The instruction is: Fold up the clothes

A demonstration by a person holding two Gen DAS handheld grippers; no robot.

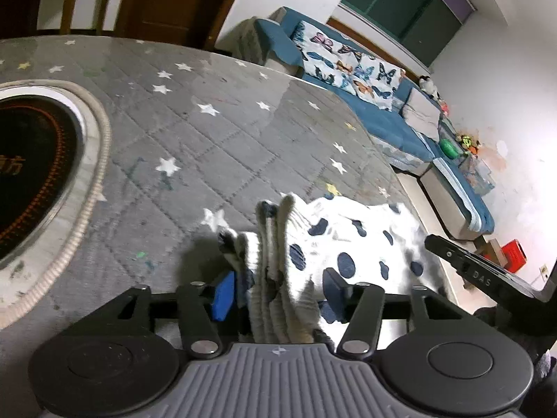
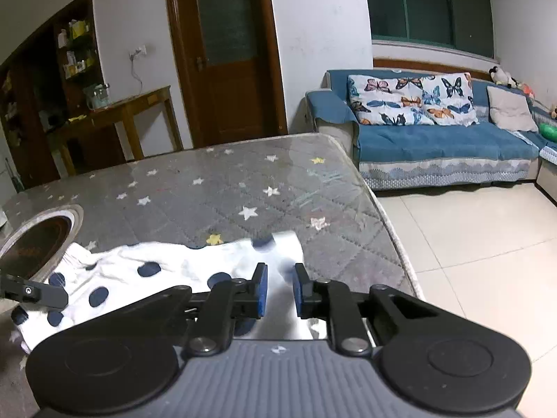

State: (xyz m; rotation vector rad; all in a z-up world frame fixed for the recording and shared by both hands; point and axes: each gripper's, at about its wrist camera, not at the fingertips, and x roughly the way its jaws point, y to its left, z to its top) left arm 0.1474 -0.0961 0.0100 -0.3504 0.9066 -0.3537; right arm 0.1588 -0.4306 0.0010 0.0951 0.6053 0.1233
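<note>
A white garment with dark blue spots (image 1: pixel 351 244) lies bunched on the grey star-patterned table cover (image 1: pixel 195 139). In the left wrist view its ribbed hem stands up between the fingers of my left gripper (image 1: pixel 278 294); the jaws are wide apart and the cloth is loose between them. In the right wrist view the garment (image 2: pixel 146 271) spreads to the left, and a fold of it runs between the blue pads of my right gripper (image 2: pixel 280 291), whose jaws stand a little apart. The right gripper also shows at the right in the left wrist view (image 1: pixel 480 271).
A round burner inset (image 1: pixel 31 170) sits in the table at the left. The table's right edge (image 2: pixel 390 230) drops to a tiled floor. A blue sofa (image 2: pixel 435 142) with butterfly cushions stands beyond. A wooden side table (image 2: pixel 115 118) and door are behind.
</note>
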